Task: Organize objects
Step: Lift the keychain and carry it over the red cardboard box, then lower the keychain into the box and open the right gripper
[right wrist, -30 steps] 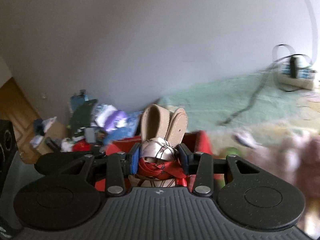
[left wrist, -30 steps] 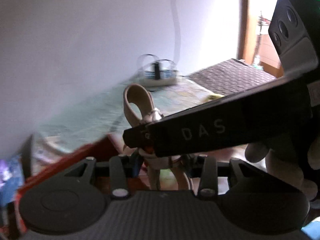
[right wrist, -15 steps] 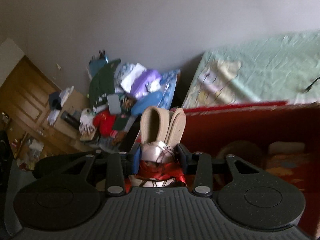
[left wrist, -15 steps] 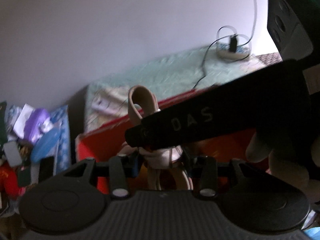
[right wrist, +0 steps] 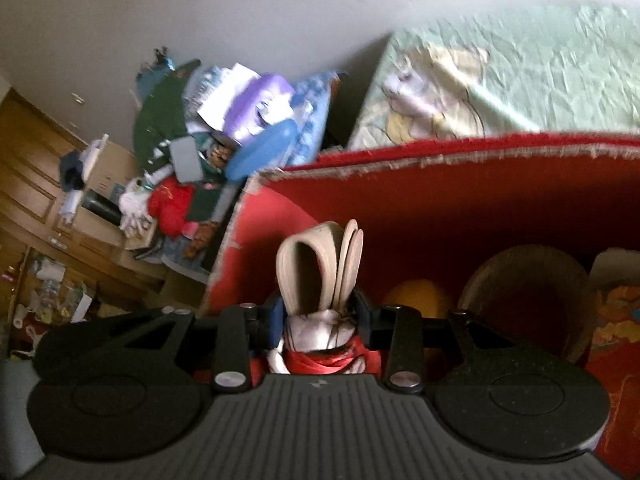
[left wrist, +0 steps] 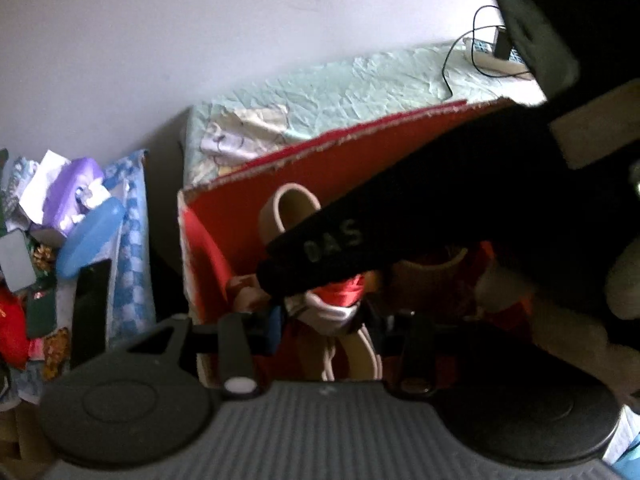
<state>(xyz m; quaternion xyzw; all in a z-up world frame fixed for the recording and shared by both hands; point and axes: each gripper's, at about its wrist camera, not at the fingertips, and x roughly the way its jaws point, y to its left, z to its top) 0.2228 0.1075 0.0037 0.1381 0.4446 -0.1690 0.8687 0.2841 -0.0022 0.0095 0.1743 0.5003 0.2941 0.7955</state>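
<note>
I see both jaws pinching a beige sandal [right wrist: 320,256], the right gripper [right wrist: 320,322] easing open. Beyond them stands a red box [right wrist: 460,184].

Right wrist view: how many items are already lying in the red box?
3 visible: an orange round thing at the middle, a brown hollow round item right of it, and a printed item at the right edge. More may be hidden lower in the box.
</note>
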